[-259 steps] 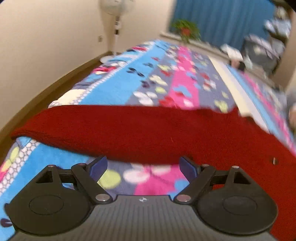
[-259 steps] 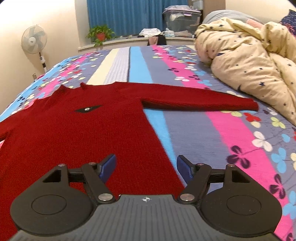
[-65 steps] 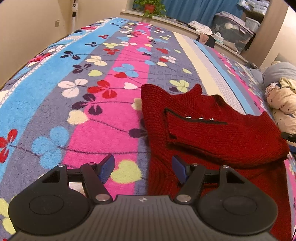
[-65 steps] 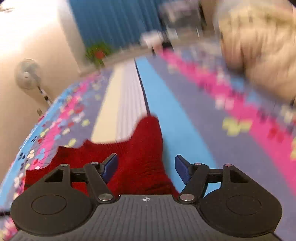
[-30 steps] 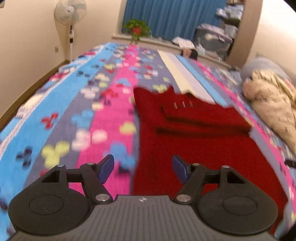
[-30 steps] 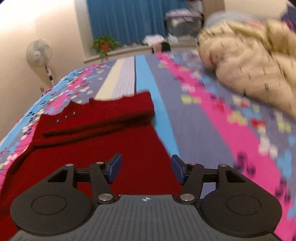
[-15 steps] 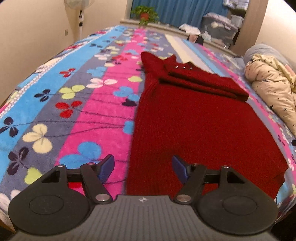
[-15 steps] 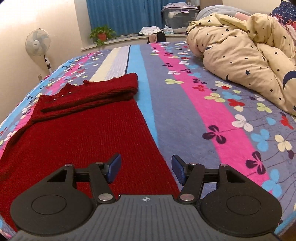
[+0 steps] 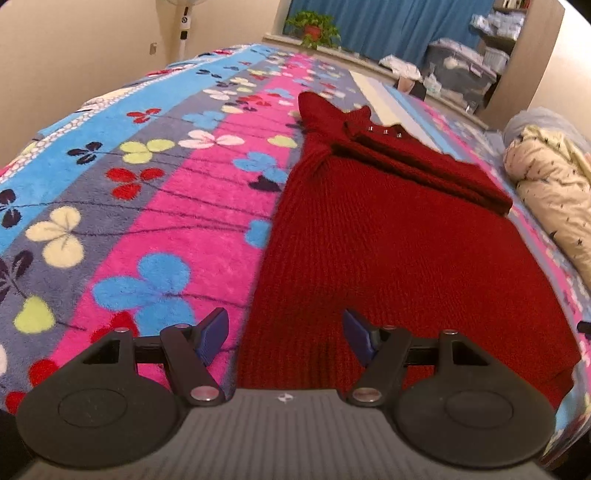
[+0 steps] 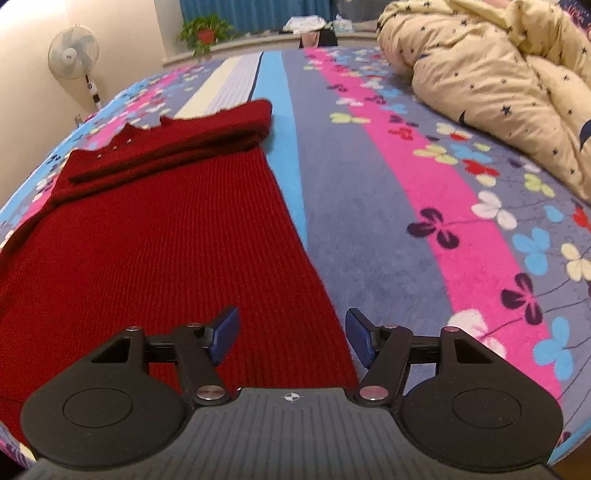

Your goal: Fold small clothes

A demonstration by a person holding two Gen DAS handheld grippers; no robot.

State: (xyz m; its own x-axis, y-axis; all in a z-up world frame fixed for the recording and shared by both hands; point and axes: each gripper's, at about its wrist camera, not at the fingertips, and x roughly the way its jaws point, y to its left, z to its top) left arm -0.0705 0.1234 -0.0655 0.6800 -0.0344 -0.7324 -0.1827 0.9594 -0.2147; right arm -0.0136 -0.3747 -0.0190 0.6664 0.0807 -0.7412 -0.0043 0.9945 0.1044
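A dark red knit sweater point(image 9: 388, 236) lies flat on the flowered bedspread point(image 9: 147, 206), both sleeves folded across its chest near the collar. It also shows in the right wrist view point(image 10: 166, 236). My left gripper point(image 9: 284, 336) is open and empty, low over the sweater's near left hem corner. My right gripper point(image 10: 291, 338) is open and empty, low over the near right hem corner, straddling the sweater's right edge.
A cream star-print duvet point(image 10: 491, 74) is heaped at the right side of the bed. A standing fan point(image 10: 75, 55) is by the left wall. A potted plant point(image 10: 203, 31) and storage boxes point(image 9: 458, 70) sit by blue curtains at the far end.
Both grippers have pulled back from the sleeve area and dropped low to the sweater's near hem. Both sleeves now lie folded across the chest. The jaws stay open.
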